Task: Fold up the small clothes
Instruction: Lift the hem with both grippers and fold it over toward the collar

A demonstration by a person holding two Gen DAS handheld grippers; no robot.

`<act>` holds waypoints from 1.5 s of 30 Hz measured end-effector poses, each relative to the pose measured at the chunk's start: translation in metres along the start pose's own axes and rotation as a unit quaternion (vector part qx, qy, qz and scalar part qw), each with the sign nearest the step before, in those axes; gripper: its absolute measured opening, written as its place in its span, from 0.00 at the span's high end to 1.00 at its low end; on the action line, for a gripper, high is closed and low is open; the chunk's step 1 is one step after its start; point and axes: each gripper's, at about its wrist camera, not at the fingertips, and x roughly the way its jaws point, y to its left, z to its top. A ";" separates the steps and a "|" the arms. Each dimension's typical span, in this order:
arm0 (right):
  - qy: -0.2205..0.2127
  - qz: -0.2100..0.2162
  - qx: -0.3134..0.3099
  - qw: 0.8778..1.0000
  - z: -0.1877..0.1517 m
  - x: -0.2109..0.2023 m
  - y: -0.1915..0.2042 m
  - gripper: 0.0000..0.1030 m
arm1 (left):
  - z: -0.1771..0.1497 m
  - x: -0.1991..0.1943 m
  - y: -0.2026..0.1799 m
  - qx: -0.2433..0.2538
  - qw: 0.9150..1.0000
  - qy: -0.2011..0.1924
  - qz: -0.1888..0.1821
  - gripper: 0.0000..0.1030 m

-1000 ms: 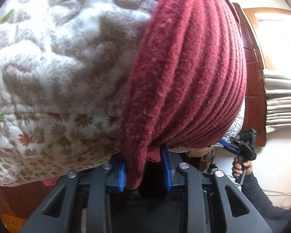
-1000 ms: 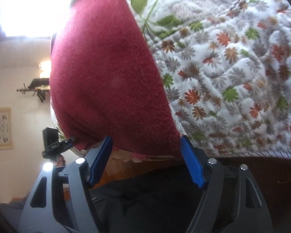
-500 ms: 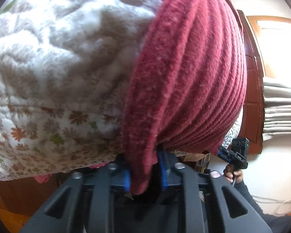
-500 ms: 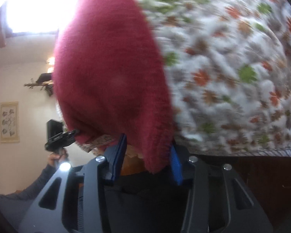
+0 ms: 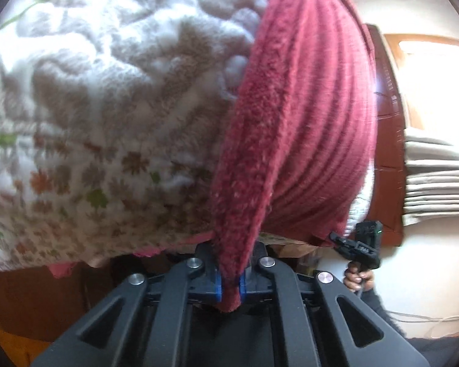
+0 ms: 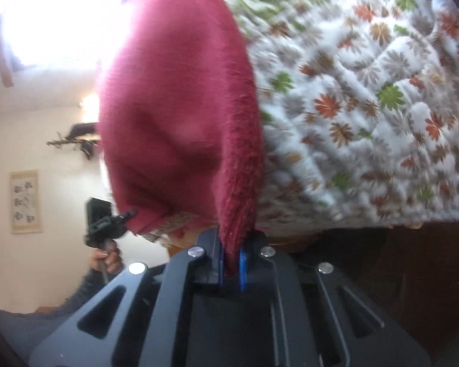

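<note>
A dark red ribbed knit garment (image 5: 306,128) lies on a white floral quilt (image 5: 107,98). My left gripper (image 5: 229,286) is shut on its near edge, the cloth pinched between the blue pads. In the right wrist view the same red garment (image 6: 174,116) rises from my right gripper (image 6: 231,267), which is shut on another corner at the quilt's edge (image 6: 367,107). Each view shows the other gripper far off: the right one (image 5: 359,249) in a hand, and the left one (image 6: 105,226) in a hand.
A dark wooden headboard (image 5: 388,140) and stacked folded cloth (image 5: 437,180) stand at the right of the left wrist view. In the right wrist view there is a bright window (image 6: 55,15), a framed picture (image 6: 26,202) on the wall and dark wood (image 6: 428,275) below the quilt.
Both grippers have closed from open onto the red garment's edge. The cloth corners are now drawn up off the quilt, and the views have shifted slightly.
</note>
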 end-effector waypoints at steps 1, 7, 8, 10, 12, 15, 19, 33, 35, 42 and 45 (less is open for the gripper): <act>-0.008 0.010 0.001 1.000 -0.002 -0.005 0.004 0.95 | -0.002 -0.003 -0.002 -0.001 1.000 -0.001 -0.013 0.94; -0.054 0.055 0.003 0.997 -0.011 -0.042 0.023 0.95 | -0.011 -0.033 -0.010 -0.006 0.997 -0.011 -0.080 0.94; -0.063 0.062 0.000 0.996 -0.012 -0.050 0.028 0.95 | -0.011 -0.041 -0.013 -0.005 0.995 -0.017 -0.096 0.94; -0.079 0.078 -0.005 0.994 -0.013 -0.069 0.033 0.95 | -0.011 -0.060 -0.018 -0.004 0.991 -0.033 -0.131 0.94; -0.097 0.092 -0.012 0.991 -0.011 -0.086 0.043 0.95 | -0.011 -0.076 -0.026 -0.003 0.985 -0.051 -0.164 0.94; -0.124 0.114 -0.021 0.986 0.001 -0.110 0.061 0.95 | -0.004 -0.095 -0.036 -0.007 0.973 -0.082 -0.216 0.94; -0.148 0.141 -0.030 0.979 0.027 -0.126 0.088 0.95 | 0.015 -0.108 -0.043 -0.021 0.952 -0.126 -0.277 0.94; -0.116 0.075 0.030 0.990 0.173 -0.078 0.114 0.95 | 0.135 -0.055 -0.034 -0.192 0.917 -0.181 -0.300 0.94; -0.104 0.059 0.038 0.992 0.191 -0.066 0.110 0.94 | 0.145 -0.044 -0.027 -0.212 0.918 -0.180 -0.283 0.93; -0.073 0.049 0.063 0.994 0.234 -0.051 0.103 0.56 | 0.155 -0.033 -0.005 -0.277 0.902 -0.202 -0.260 0.70; -0.066 0.064 0.031 0.995 0.246 -0.065 0.114 0.50 | 0.160 -0.048 -0.026 -0.241 0.916 -0.219 -0.236 0.54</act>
